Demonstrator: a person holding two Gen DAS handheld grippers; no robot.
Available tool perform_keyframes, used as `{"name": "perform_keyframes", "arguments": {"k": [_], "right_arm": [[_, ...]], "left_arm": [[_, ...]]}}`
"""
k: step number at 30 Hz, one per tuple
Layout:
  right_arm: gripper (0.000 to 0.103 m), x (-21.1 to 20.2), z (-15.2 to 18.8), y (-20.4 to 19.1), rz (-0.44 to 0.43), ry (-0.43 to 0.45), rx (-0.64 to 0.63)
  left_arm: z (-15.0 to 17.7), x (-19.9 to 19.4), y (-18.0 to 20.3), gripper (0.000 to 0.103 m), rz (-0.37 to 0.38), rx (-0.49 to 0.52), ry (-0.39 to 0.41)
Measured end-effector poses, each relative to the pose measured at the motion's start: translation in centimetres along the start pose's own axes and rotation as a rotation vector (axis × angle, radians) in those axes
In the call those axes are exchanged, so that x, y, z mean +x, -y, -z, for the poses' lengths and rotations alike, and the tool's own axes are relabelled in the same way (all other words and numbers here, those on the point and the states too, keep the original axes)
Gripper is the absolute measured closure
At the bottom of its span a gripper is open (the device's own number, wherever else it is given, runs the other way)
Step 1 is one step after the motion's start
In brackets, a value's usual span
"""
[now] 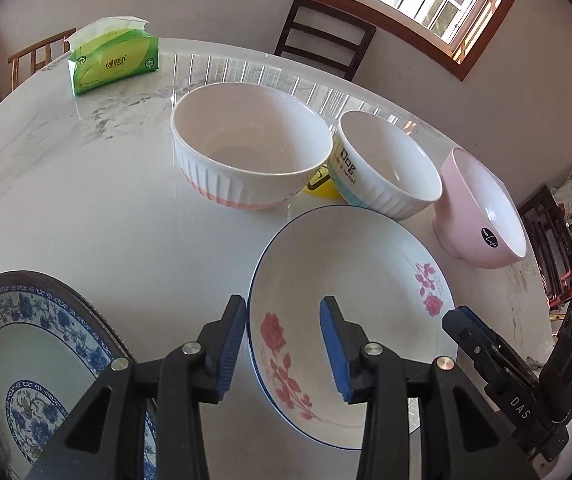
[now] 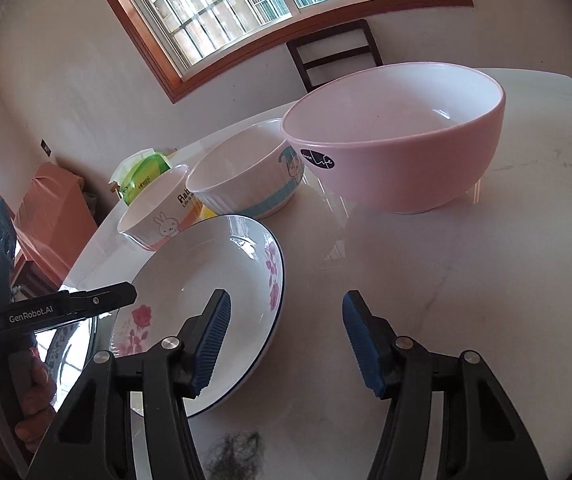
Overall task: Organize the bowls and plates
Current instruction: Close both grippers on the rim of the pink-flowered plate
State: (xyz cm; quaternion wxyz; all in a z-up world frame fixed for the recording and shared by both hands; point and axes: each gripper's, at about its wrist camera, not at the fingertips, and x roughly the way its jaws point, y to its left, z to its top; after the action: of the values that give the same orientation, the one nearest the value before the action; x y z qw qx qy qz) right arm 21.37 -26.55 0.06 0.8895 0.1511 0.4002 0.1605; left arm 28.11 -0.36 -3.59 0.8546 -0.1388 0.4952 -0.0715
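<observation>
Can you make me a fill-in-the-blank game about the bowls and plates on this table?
1. The bowl with the black round sticker is ____ on the outside.
2. The rose plate has a thin ____ line round its rim.
3. The green tissue pack stands on the ____ table.
4. The left tool has both pads hanging over the rose plate, and its jaws are ____.

Missing words: pink; blue; marble; open

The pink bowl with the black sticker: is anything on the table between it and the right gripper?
No. In the right wrist view, only bare marble table lies between the right gripper and the pink bowl.
</observation>
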Motion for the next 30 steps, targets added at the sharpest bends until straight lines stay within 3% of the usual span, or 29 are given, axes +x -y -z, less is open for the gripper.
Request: {"name": "perform_keyframes", "arguments": {"k": [3, 8, 13, 14, 22, 30], "right_arm": [[0.049, 0.3, -0.1, -0.1, 0.003, -0.013, -0.007], [0.059, 1.1, -0.3, -0.6, 0.018, -0.058, -0.033], [0.089, 1.9, -0.3, -1.4, 0.032, -0.102, -0.084], [0.089, 1.9, -0.3, -1.7, 0.03, -0.107, -0.098], [0.089, 1.2, 0.0, -1.6, 0.015, -0.099, -0.118], [0.089, -0.4, 1.4, -2.0, 0.014, -0.074, -0.117]], "left_arm": [[0.0, 0.6, -0.7, 0.064, 0.034, -0.038, -0.019], [0.1, 1.5, -0.6, 0.064, -0.006, -0.043, -0.058], [0.5, 1.9, -0.1, 0.068, -0.067, -0.02, -0.059], [0.6, 1.9, 0.1, 0.079, -0.086, -0.007, -0.058], [2.6, 0.7, 1.0, 0.079, -0.142, -0.017, -0.016], [4.6, -0.6, 1.9, 0.079, -0.137, -0.01, 0.004]]}}
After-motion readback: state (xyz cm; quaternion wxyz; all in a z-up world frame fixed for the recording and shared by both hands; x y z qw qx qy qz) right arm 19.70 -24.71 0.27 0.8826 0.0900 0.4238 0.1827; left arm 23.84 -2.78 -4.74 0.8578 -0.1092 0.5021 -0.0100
